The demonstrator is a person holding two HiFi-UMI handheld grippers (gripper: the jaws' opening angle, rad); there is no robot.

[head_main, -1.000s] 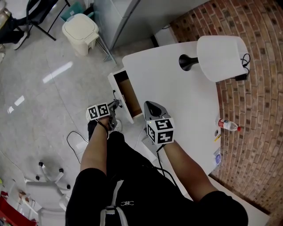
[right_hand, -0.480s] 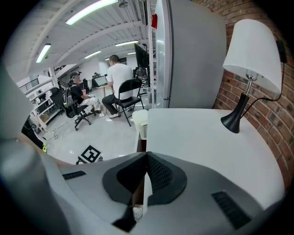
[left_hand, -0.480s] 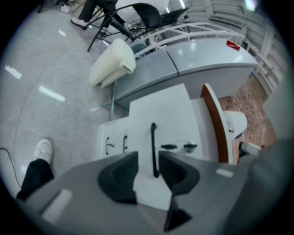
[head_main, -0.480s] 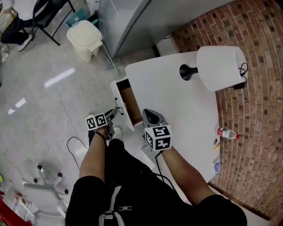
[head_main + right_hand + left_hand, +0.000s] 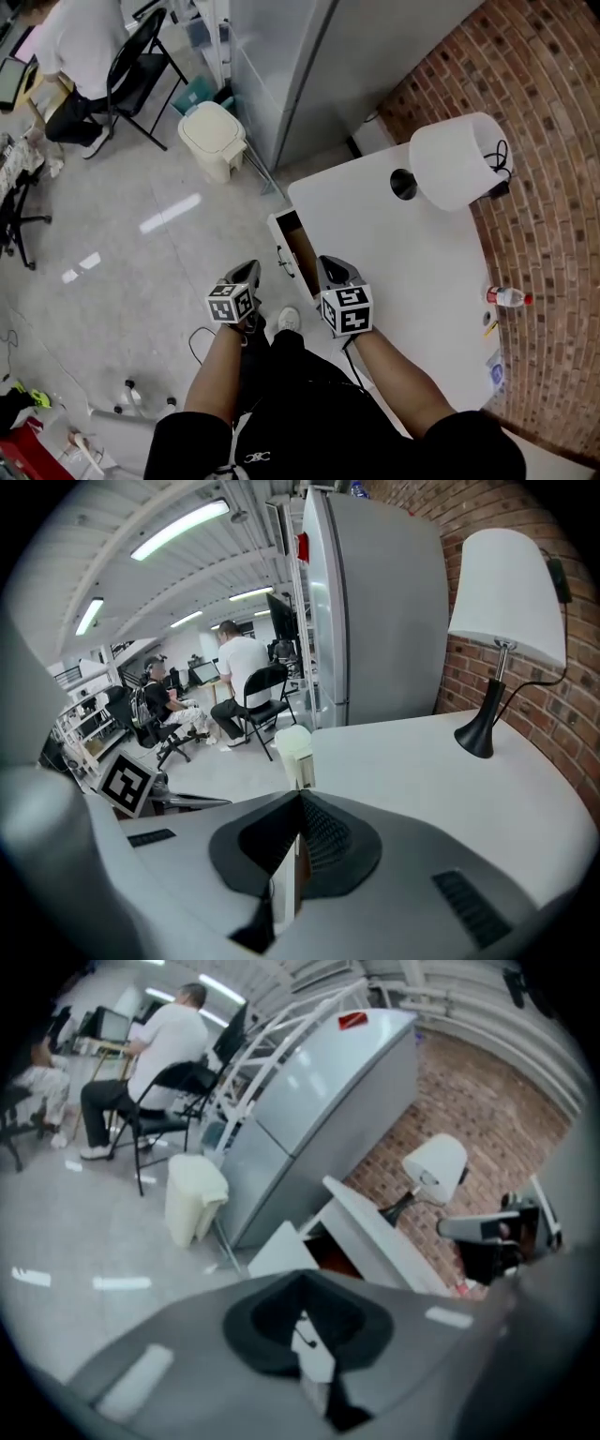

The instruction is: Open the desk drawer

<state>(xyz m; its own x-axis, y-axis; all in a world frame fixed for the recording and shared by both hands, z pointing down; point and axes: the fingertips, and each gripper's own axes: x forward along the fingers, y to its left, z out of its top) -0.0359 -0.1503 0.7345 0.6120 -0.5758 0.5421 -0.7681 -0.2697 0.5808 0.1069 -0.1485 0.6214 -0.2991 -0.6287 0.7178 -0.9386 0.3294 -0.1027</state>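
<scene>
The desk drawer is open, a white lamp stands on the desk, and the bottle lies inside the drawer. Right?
Not quite. The bottle lies on the desk, by the brick wall, not inside the drawer; the head view shows it. The open drawer and white lamp are right.

Head view: left gripper point(image 5: 249, 272) hangs just left of the open drawer point(image 5: 298, 246), jaws together, nothing between them. Just right of the drawer, right gripper point(image 5: 331, 266), jaws together, empty. Bare left forearm point(image 5: 212, 375) and right forearm point(image 5: 398, 380) reach forward, side by side.
</scene>
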